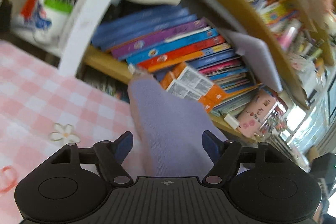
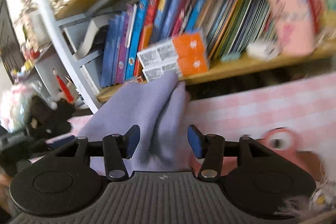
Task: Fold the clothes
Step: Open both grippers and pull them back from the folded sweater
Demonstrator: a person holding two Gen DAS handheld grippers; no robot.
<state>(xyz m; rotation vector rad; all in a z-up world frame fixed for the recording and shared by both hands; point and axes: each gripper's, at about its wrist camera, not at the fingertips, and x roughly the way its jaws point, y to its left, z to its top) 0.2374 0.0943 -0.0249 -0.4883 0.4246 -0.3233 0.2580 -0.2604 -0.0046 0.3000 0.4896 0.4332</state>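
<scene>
A lavender knit garment (image 1: 168,119) rises in a bunched fold from the pink checked tablecloth (image 1: 42,87). It runs between the blue pads of my left gripper (image 1: 168,145), which stand wide apart and do not press on it. In the right wrist view the same lavender garment (image 2: 147,102) stands in a creased peak between the pads of my right gripper (image 2: 163,142), which is open too, with slack cloth in the gap. Both views are blurred.
A wooden bookshelf (image 1: 109,64) packed with colourful books stands just past the table's far edge, with orange boxes (image 2: 189,51) on the shelf (image 2: 252,64). Dark plush toys (image 2: 42,114) lie at the left of the right wrist view. The cloth (image 2: 262,102) carries a pink printed figure (image 2: 279,140).
</scene>
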